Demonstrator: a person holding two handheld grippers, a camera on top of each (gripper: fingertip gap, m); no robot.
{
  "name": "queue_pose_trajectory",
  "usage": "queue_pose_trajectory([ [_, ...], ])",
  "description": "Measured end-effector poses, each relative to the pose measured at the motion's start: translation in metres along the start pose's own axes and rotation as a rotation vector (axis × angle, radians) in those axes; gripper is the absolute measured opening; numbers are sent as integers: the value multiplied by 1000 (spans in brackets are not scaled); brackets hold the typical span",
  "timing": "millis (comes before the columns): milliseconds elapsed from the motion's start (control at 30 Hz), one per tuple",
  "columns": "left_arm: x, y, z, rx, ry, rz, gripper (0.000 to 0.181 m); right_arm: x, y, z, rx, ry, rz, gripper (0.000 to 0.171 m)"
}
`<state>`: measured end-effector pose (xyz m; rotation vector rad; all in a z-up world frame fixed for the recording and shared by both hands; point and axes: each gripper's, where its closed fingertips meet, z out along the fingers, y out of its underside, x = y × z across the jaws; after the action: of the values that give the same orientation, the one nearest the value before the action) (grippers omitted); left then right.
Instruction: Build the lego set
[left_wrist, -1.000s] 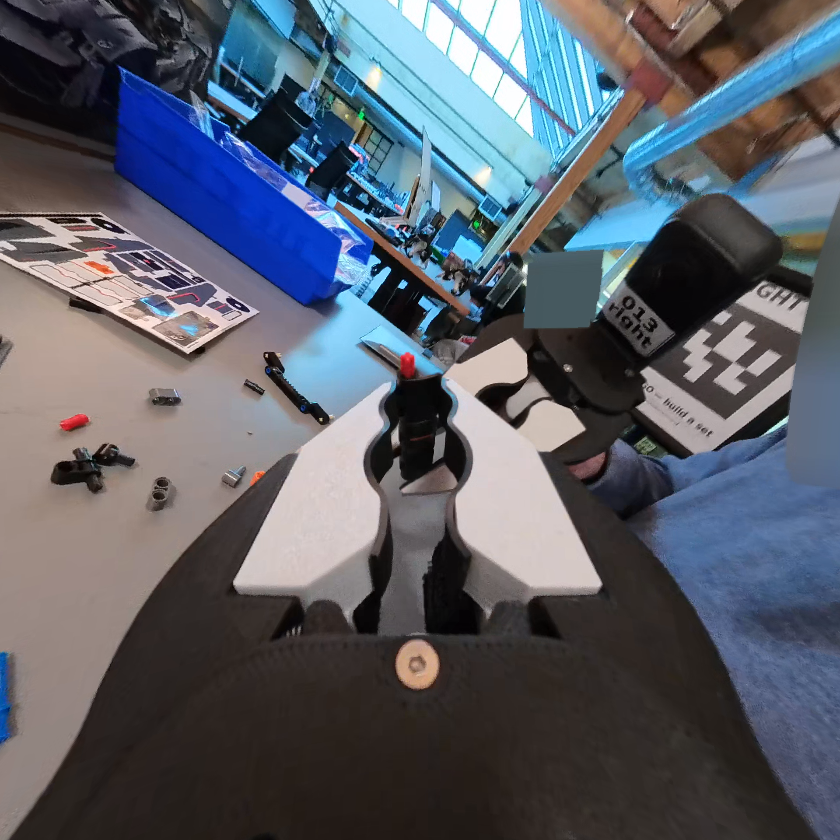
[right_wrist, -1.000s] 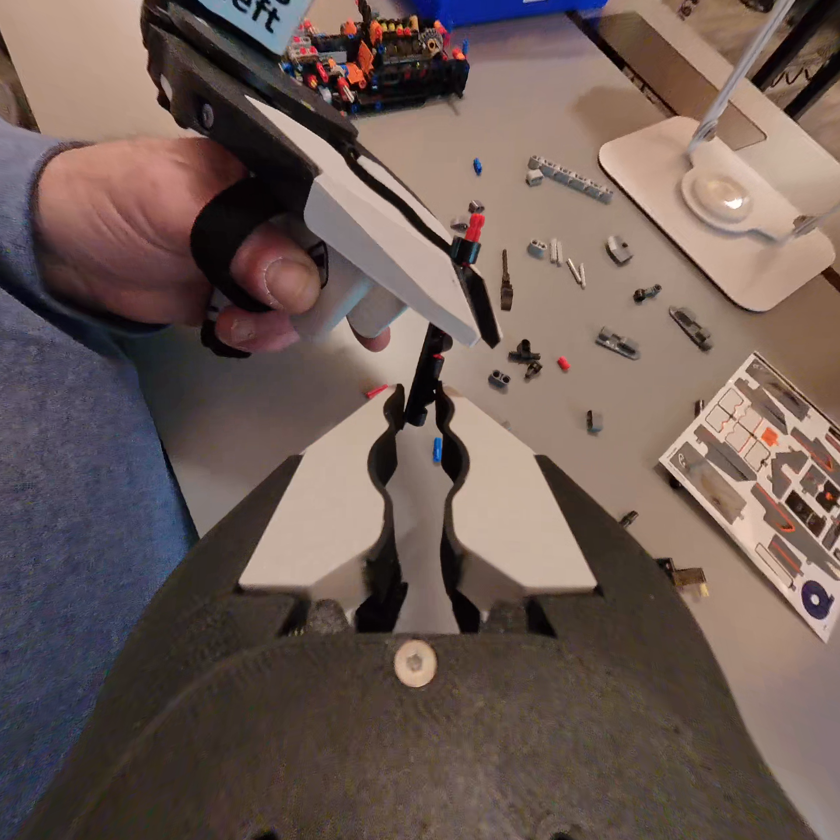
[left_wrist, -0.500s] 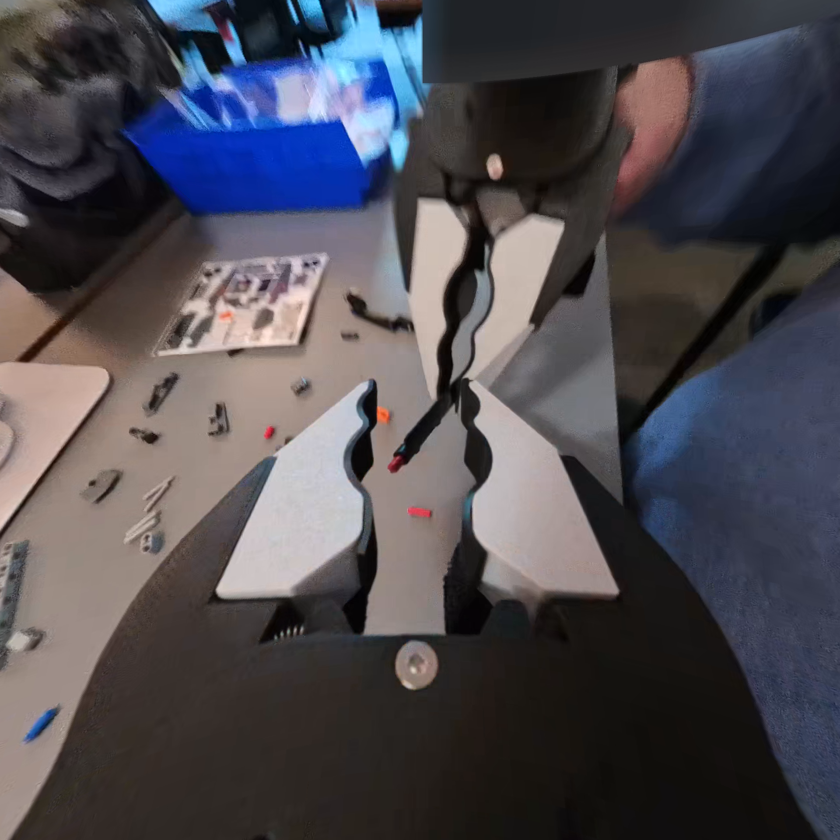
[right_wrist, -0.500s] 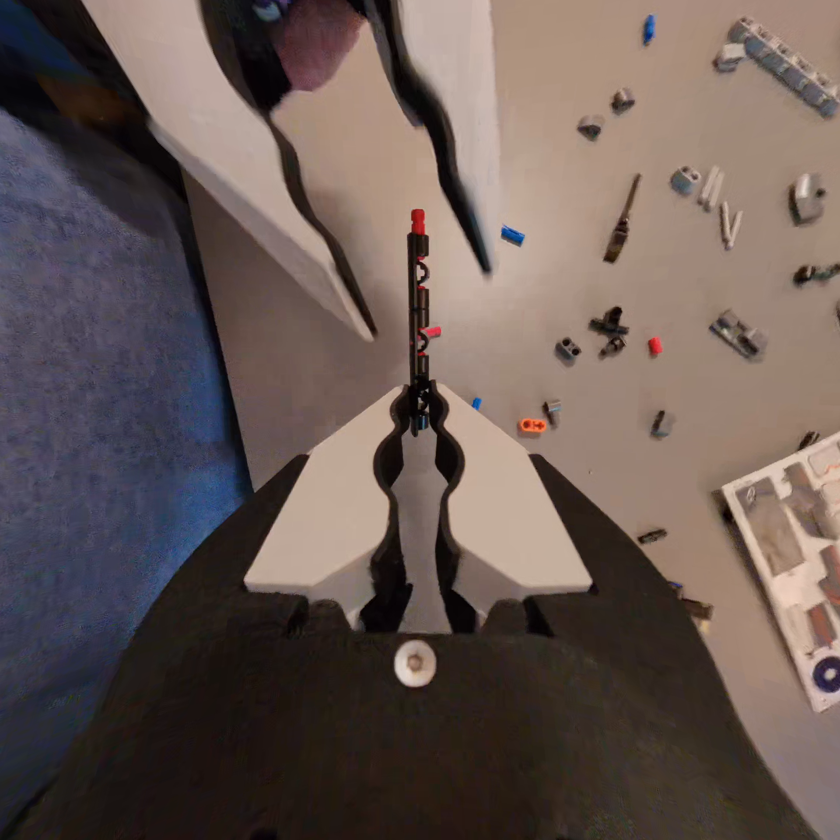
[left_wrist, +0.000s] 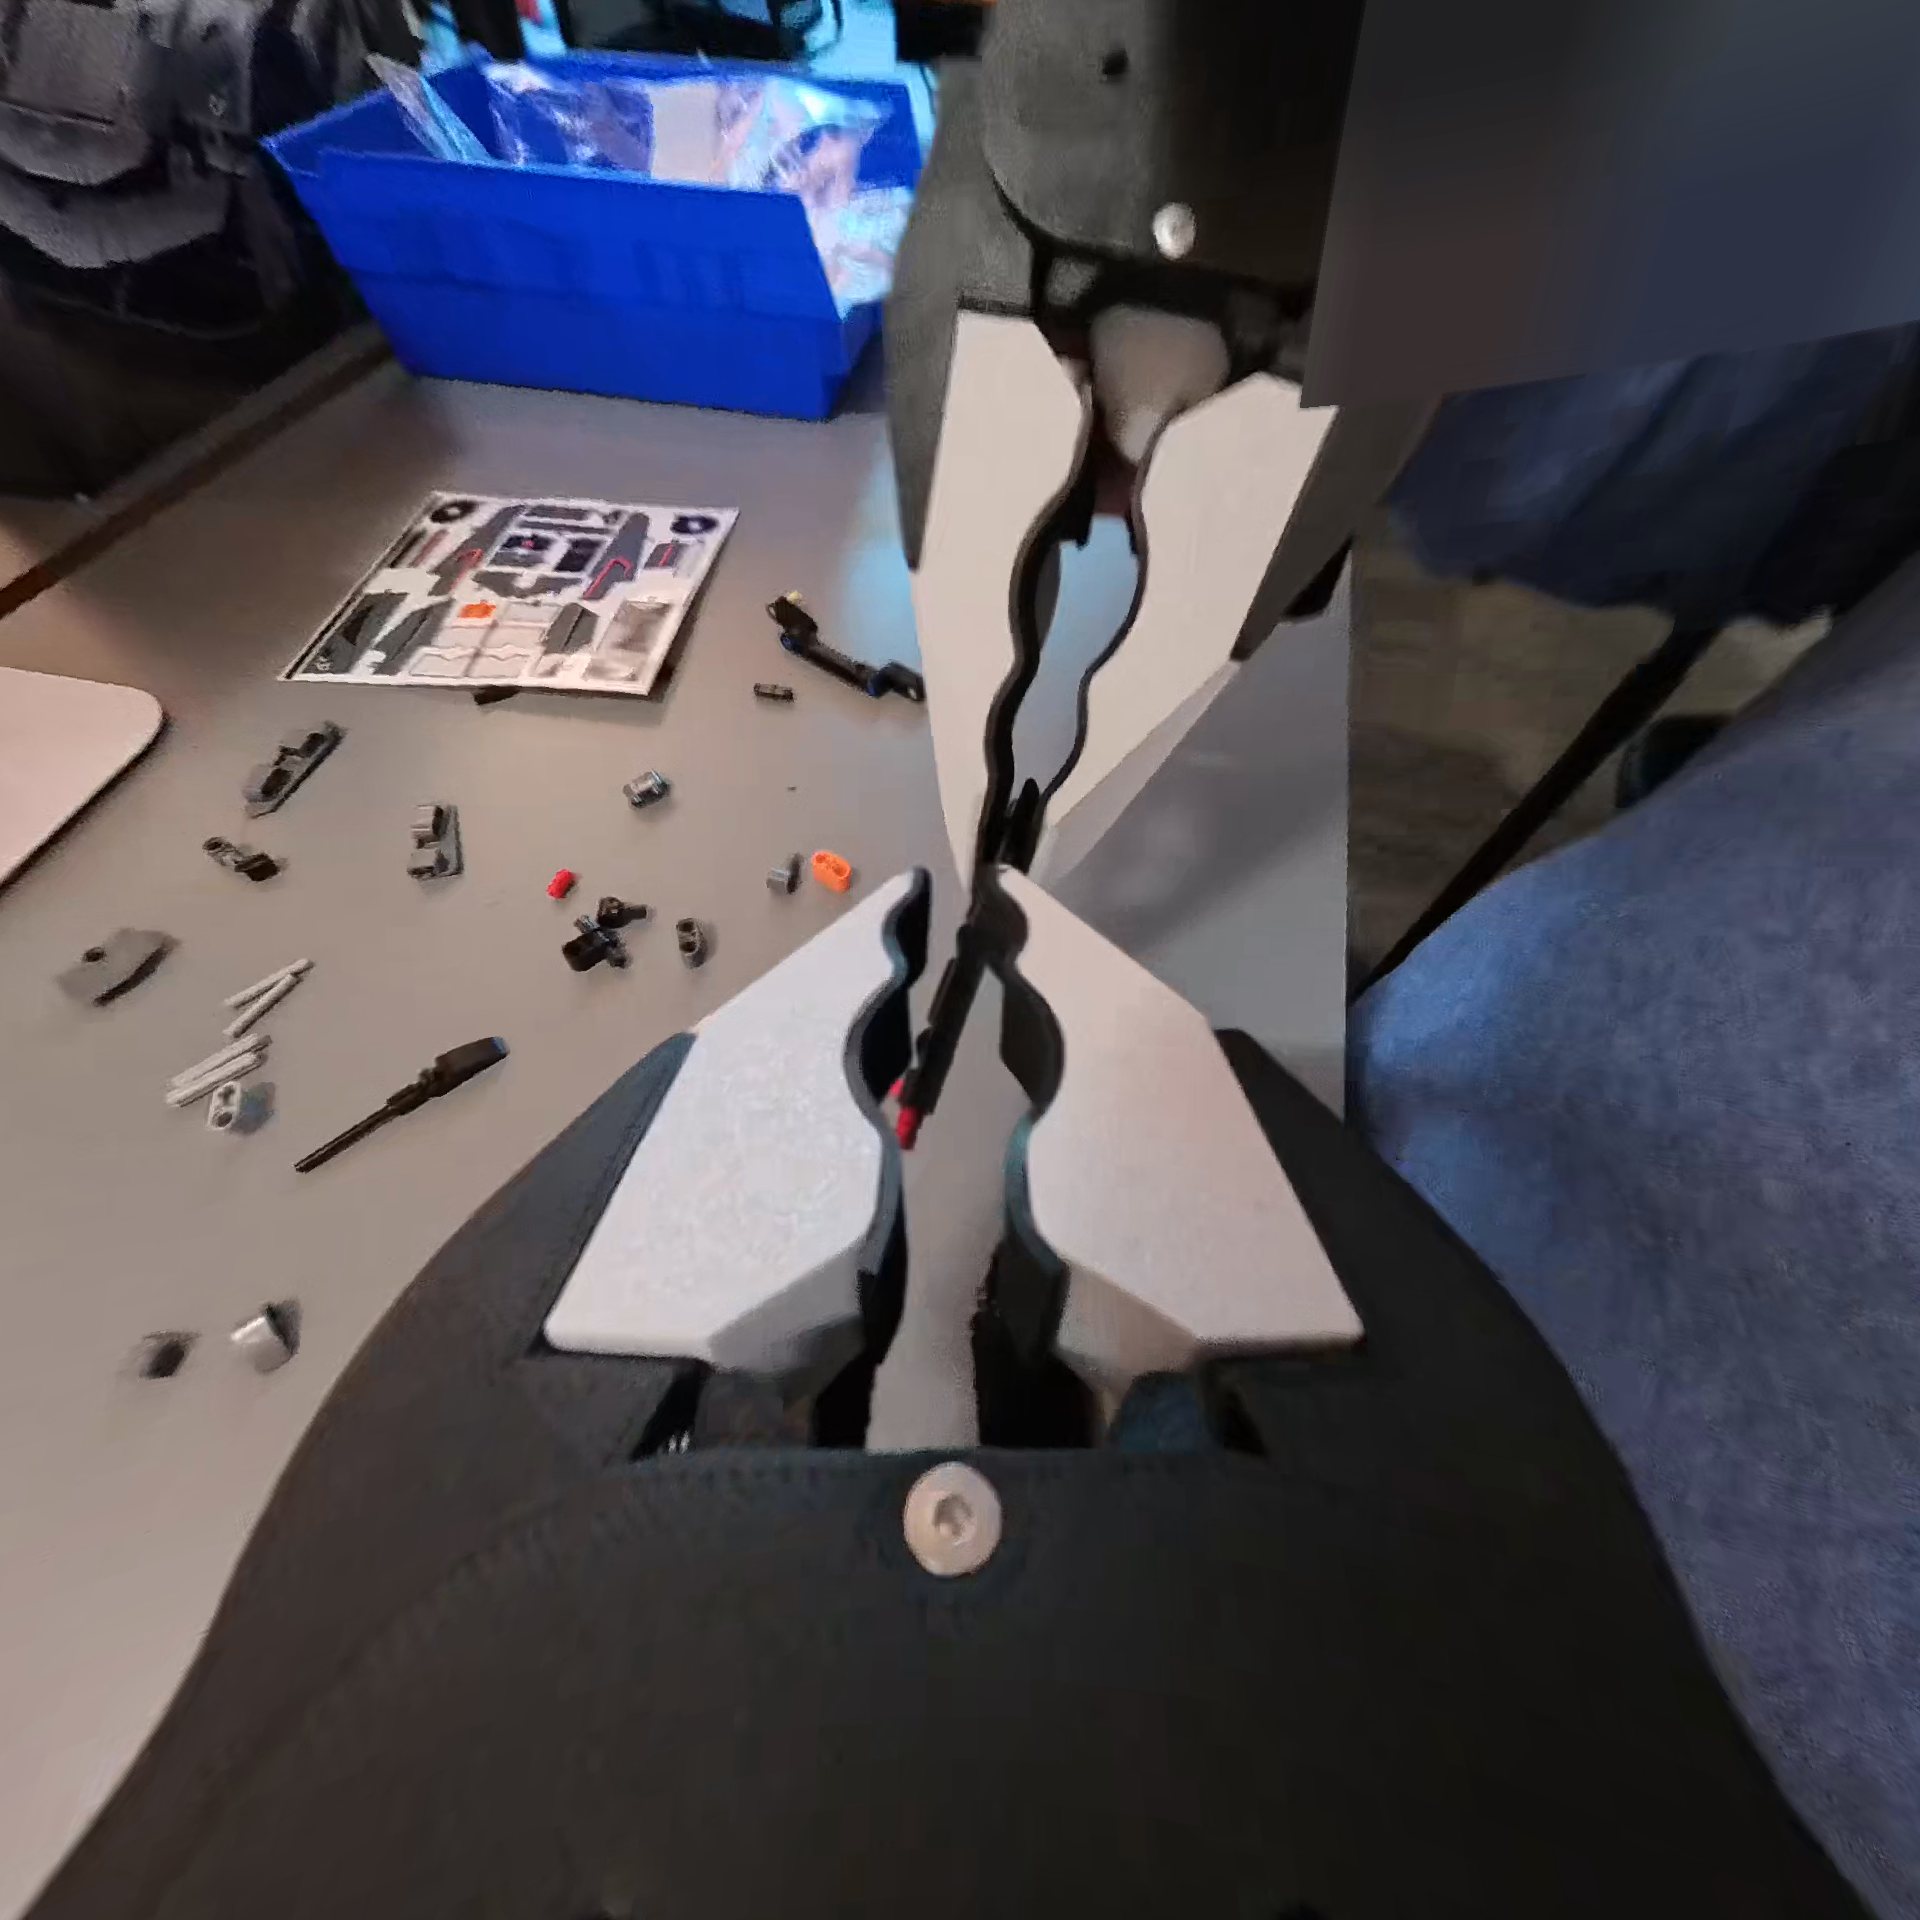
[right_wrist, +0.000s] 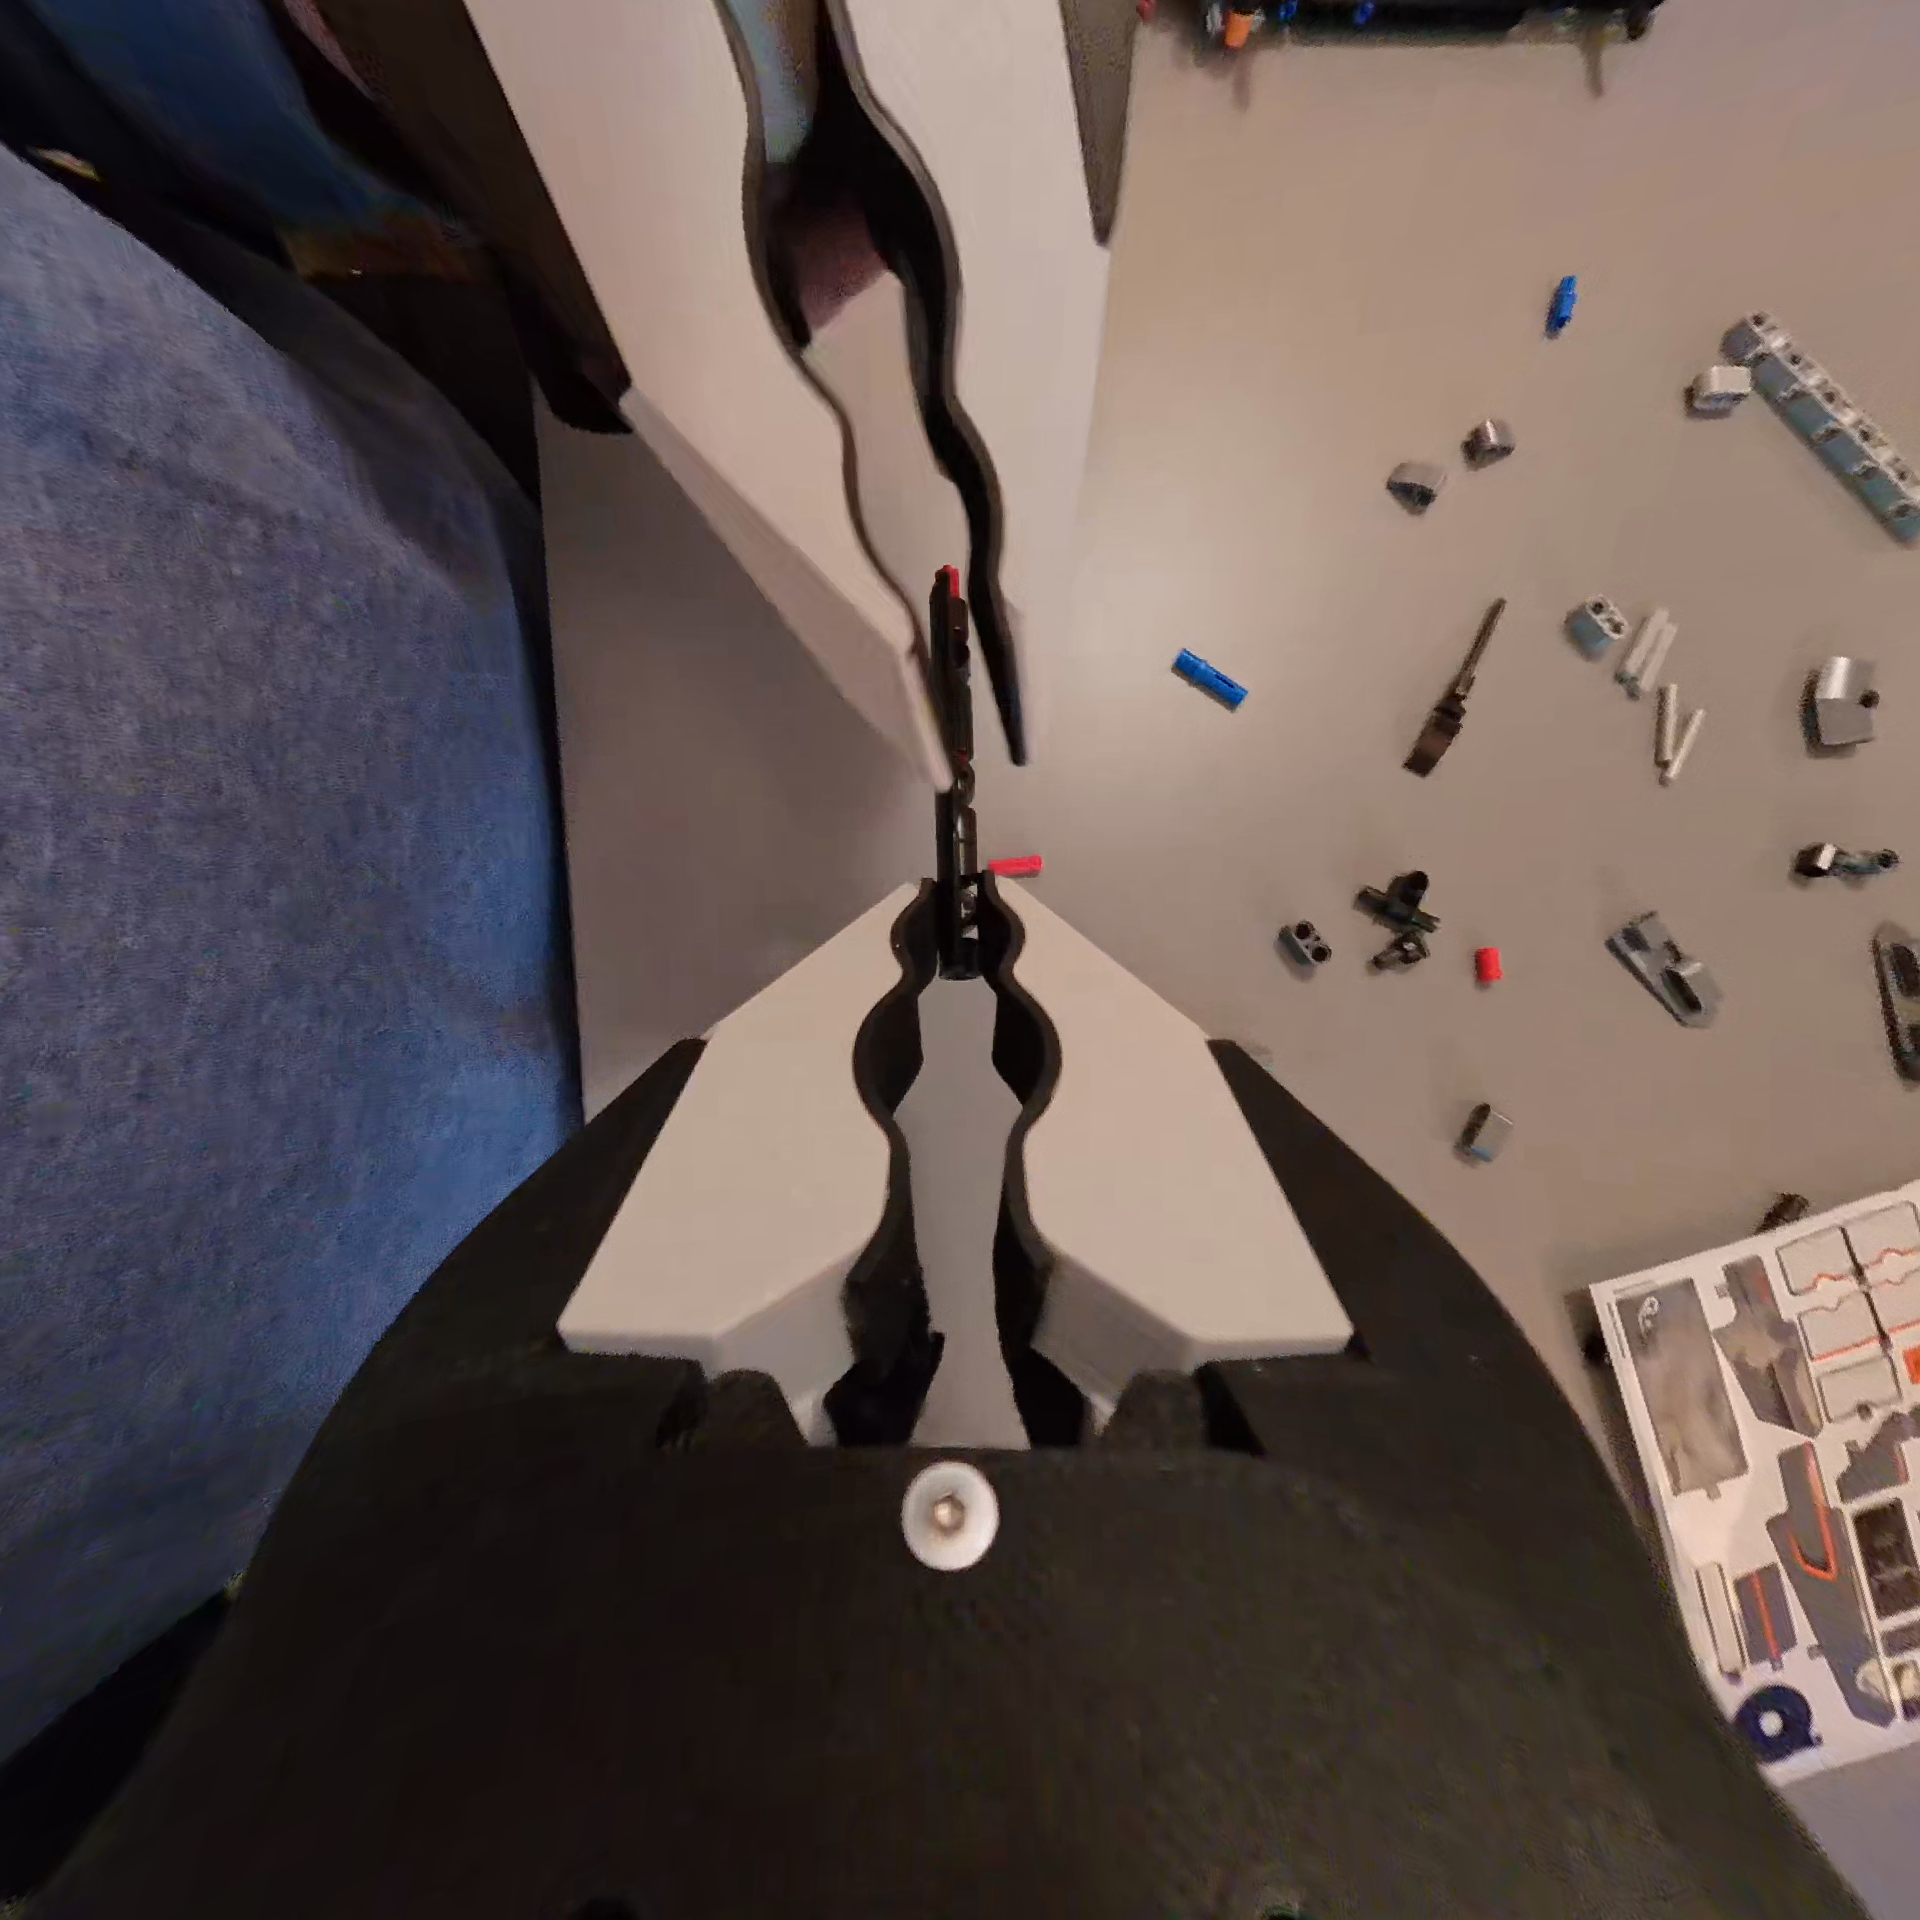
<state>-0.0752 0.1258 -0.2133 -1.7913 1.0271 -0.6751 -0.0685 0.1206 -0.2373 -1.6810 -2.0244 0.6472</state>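
A thin black lego rod (right_wrist: 954, 831) with a red tip is held in the air between both grippers. My right gripper (right_wrist: 956, 888) is shut on its near end. My left gripper (right_wrist: 971, 764) comes in from the top of the right wrist view, its fingers closed around the red-tipped far end. In the left wrist view the rod (left_wrist: 940, 1029) runs slantwise between the fingers of my left gripper (left_wrist: 961, 883), pinched at the tips. There the right gripper (left_wrist: 1003, 842) points down from above and holds the rod's upper end.
Loose lego pieces lie scattered on the grey table (left_wrist: 623, 1039): a black axle piece (left_wrist: 405, 1101), an orange connector (left_wrist: 831, 871), a blue pin (right_wrist: 1208, 678), a long grey beam (right_wrist: 1829, 426). A sticker sheet (left_wrist: 520, 592) and a blue bin (left_wrist: 592, 270) lie behind. Blue-clothed limbs (left_wrist: 1662, 1143) border the table. Both grippers' tips are close together, under 4 cm apart.
A second ago the left gripper held the rod. It then let go and opened while the right kept hold. Now the left has swung round and closed on the rod's red-tipped end.
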Motion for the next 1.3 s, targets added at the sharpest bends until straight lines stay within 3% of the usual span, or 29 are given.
queue_pose_trajectory([
  [100,7,14,5,-115,24,48,18,-4,-2,2,-43,1,-47,4],
  [167,9,18,5,-142,14,95,7,-4,-4,2,-54,9,-65,4],
  [267,7,17,2,-117,14,65,6,-1,-10,1,-55,30,-87,5],
  [500,-8,-2,-25,101,0,-120,5,24,-40,-15,134,139,-21,23],
  [733,-17,-15,-51,387,104,-398,5,21,-66,-12,442,-51,210,22],
  [1000,-20,-19,-62,542,207,-599,5,30,-89,-15,712,-166,425,22],
  [1167,-23,-15,-61,609,259,-713,5,28,-93,-13,763,-217,482,14],
  [1300,-20,-15,-58,609,274,-711,5,25,-96,-16,791,-254,502,20],
])
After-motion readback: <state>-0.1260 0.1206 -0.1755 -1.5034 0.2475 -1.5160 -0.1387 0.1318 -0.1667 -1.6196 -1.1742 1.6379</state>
